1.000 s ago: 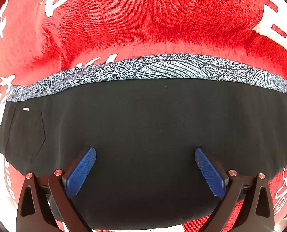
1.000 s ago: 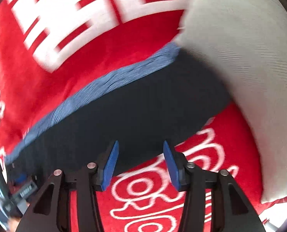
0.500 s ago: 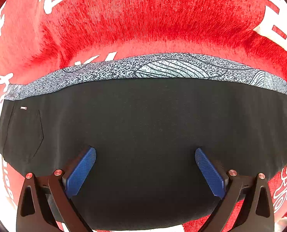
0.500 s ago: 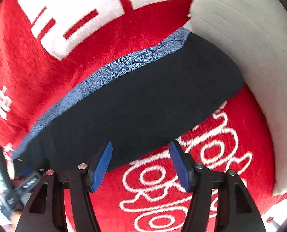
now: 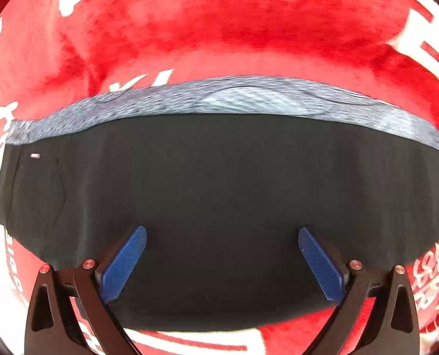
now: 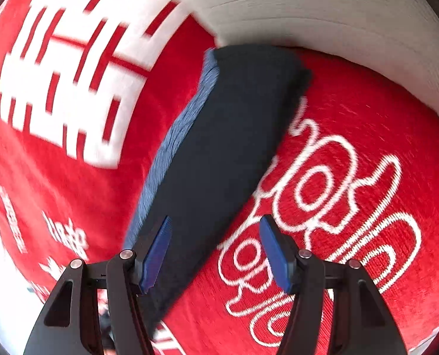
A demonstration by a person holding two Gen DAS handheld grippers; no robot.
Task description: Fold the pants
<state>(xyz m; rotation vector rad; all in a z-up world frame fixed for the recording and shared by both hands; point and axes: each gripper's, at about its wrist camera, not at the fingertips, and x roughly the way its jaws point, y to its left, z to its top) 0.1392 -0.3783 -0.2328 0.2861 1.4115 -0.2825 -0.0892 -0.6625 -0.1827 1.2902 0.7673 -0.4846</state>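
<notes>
The black pants [image 5: 219, 195] lie folded in a long flat band on the red blanket, with a grey-blue patterned layer [image 5: 234, 100] showing along the far edge and a back pocket at the left. My left gripper [image 5: 222, 263] is open, low over the near half of the pants, holding nothing. In the right wrist view the pants [image 6: 219, 148] run diagonally away toward a white pillow. My right gripper [image 6: 216, 254] is open and empty over the pants' near edge.
A red blanket [image 5: 219, 23] with large white characters covers the bed; it also shows in the right wrist view [image 6: 352, 177]. A white pillow [image 6: 322, 11] lies at the far end of the pants.
The right gripper has swung round and opened a little wider, so the pants now run away from it lengthwise. The left gripper has barely moved and stays open.
</notes>
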